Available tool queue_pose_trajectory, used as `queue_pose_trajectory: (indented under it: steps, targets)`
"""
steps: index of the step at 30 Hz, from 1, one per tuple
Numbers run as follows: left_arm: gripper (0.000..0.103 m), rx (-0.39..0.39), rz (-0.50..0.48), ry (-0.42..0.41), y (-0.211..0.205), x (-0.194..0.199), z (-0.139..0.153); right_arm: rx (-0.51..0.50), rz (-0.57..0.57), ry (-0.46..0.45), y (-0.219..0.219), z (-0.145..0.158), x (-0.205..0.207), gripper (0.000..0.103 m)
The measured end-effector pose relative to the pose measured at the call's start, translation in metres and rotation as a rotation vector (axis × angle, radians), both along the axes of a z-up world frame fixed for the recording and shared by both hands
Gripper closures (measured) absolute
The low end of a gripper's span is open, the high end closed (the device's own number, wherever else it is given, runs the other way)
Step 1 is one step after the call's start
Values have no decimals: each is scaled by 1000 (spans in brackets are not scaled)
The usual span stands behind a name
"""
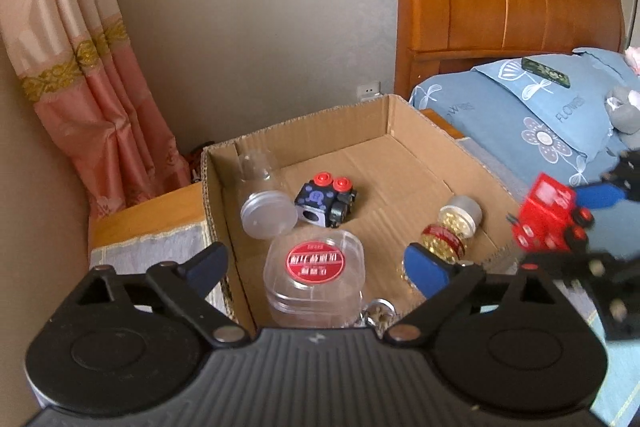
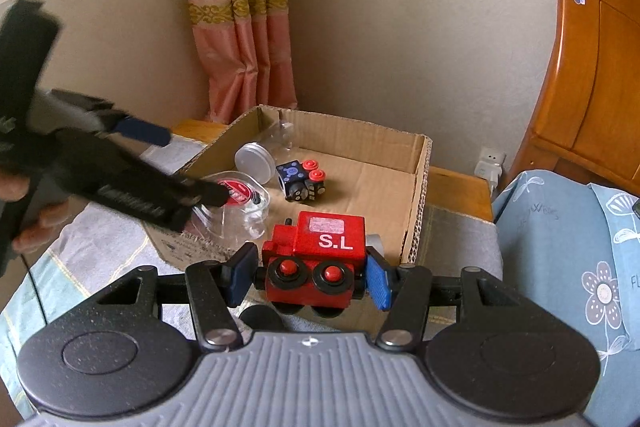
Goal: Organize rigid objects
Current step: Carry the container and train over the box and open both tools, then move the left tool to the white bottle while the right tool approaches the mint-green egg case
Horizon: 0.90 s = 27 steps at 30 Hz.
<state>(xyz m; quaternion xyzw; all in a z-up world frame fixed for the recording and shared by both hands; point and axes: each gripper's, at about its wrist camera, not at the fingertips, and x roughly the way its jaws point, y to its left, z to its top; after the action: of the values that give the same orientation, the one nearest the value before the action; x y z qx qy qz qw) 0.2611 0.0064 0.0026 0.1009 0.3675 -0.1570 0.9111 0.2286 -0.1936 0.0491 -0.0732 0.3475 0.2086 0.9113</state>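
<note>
Between the blue pads of the right claw (image 2: 310, 277) sits a red toy train (image 2: 316, 259), pinched just outside the near edge of the cardboard box (image 2: 418, 195). Over the box, the left claw (image 1: 316, 261) hangs spread above a clear jar (image 1: 314, 277).
</note>
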Motion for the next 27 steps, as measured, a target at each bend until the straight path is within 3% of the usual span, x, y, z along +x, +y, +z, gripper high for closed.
queue_pose_trajectory:
  steps: [25, 26, 27]
  targets:
    - [8, -56, -7, 11, 40, -51, -5, -22, -110, 23, 36, 6, 124, 41]
    - [8, -57, -3, 11, 42, -52, -6, -24, -119, 20, 37, 6, 127, 32]
    - [8, -59, 2, 11, 43, -53, -6, -22, -128, 21, 37, 5, 130, 17]
